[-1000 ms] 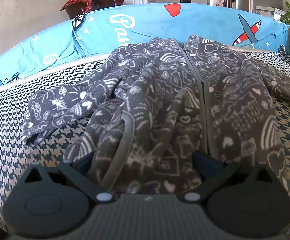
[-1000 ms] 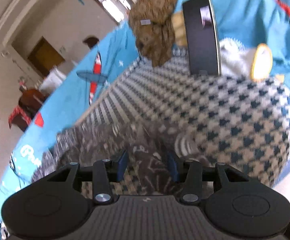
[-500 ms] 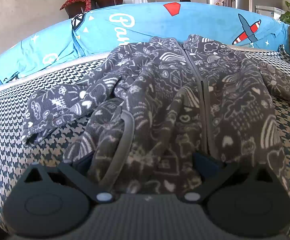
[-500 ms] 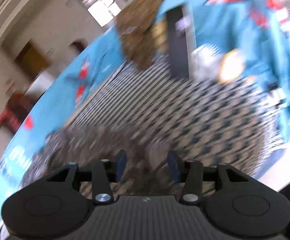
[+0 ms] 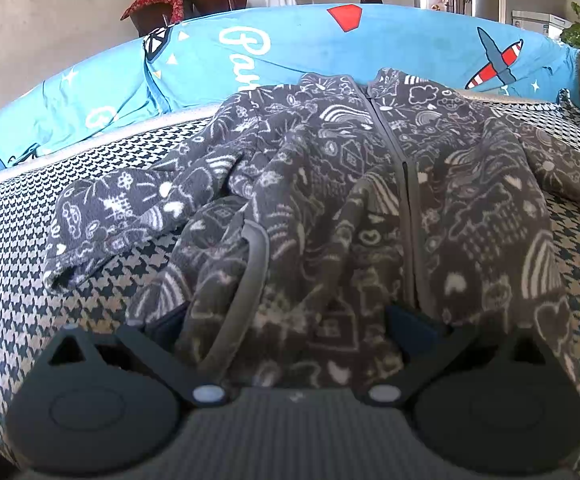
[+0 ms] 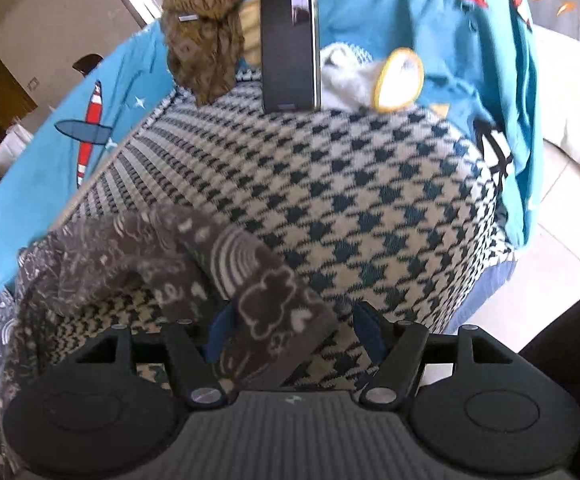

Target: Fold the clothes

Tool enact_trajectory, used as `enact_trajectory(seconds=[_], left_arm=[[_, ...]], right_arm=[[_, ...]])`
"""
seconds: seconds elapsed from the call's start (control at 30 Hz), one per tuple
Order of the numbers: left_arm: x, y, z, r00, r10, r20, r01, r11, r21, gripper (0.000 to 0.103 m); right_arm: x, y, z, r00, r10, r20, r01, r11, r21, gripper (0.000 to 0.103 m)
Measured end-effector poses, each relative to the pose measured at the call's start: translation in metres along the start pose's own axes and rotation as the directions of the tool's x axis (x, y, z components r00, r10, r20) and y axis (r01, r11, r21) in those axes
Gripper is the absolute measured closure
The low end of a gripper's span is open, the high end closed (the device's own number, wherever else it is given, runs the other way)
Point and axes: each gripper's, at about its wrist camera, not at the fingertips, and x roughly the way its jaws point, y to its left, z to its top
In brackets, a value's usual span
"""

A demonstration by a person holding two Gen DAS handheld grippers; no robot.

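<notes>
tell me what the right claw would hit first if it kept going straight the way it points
Most likely the jacket sleeve: its cuff end already lies between the open fingers of the right claw, nearer the left finger. Past it comes the houndstooth sofa cover, then the upright phone, though depth is hard to judge here.
</notes>
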Motion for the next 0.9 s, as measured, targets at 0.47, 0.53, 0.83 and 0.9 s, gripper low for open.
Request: enact_trajectory(seconds=[0.47,0.53,0.83,0.9], left_arm=[[0.000,0.000,0.001,1.000,0.002,0.003,-0.002,1.000,0.004,0.000],[0.000,-0.001,0.001,1.000,0.002,0.004,-0.002,1.000,0.004,0.000],[0.000,-0.001,-0.001,1.000,0.009,0.010,-0.009,1.000,0.001,0.000],[-0.001,-0.001,-0.002,1.000,0.010,0.013,-0.010,1.000,0.002,0.000]], right_arm=[[-0.020,0.026,0.023,0.974,-0.031,0.227,0.068,0.986,-0.155,0.087],[-0.031,0.036,0.032,0.948,-0.050,0.314,0.122,0.969,-0.216,0.088],[-0.021,0.046,0.058,0.880,-0.184,0.438,0.307,0.924,-0.229,0.088],[-0.013,0.042,0.058,0.868,-0.232,0.439,0.338,0.924,-0.180,0.087]])
